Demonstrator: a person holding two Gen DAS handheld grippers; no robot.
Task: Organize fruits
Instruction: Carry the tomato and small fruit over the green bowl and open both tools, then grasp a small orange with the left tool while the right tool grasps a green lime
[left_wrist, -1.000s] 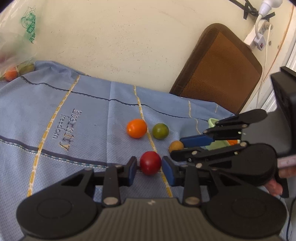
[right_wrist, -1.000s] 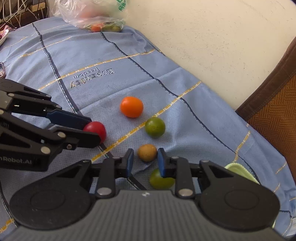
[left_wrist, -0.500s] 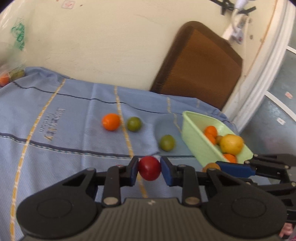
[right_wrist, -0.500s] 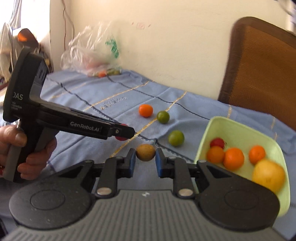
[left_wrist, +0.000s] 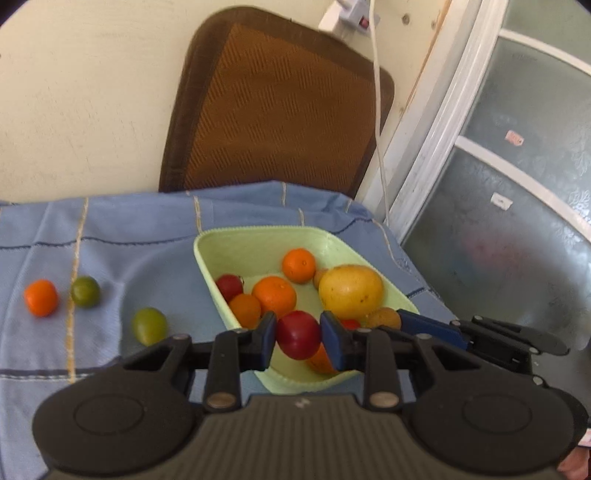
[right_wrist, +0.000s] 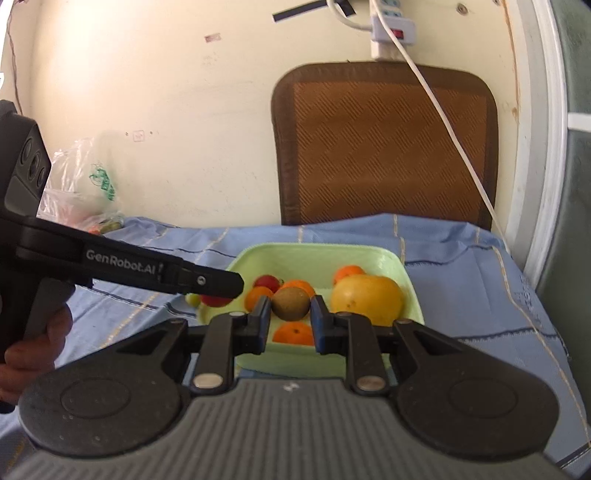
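My left gripper (left_wrist: 298, 338) is shut on a red fruit (left_wrist: 298, 334) and holds it over the near end of the light green tray (left_wrist: 236, 240). My right gripper (right_wrist: 290, 314) is shut on a brown fruit (right_wrist: 290, 302) above the same tray (right_wrist: 317, 251). The tray holds several oranges, a red fruit (left_wrist: 229, 286) and a large yellow fruit (left_wrist: 351, 291). In the left wrist view the right gripper's fingers (left_wrist: 428, 326) show at the right, with the brown fruit (left_wrist: 384, 318). An orange fruit (left_wrist: 40, 297) and two green fruits (left_wrist: 85, 291) (left_wrist: 149, 325) lie on the blue cloth to the left.
A brown woven mat (left_wrist: 280, 107) leans on the wall behind the tray. A white cable (left_wrist: 378, 122) hangs from a power strip (right_wrist: 391, 33). A plastic bag (right_wrist: 79, 195) with fruit sits at the far left. The cloth's edge (left_wrist: 417, 273) drops off right of the tray.
Both grippers have swung right with their fruits, from beside the tray to over it. The loose fruits on the cloth have not moved.
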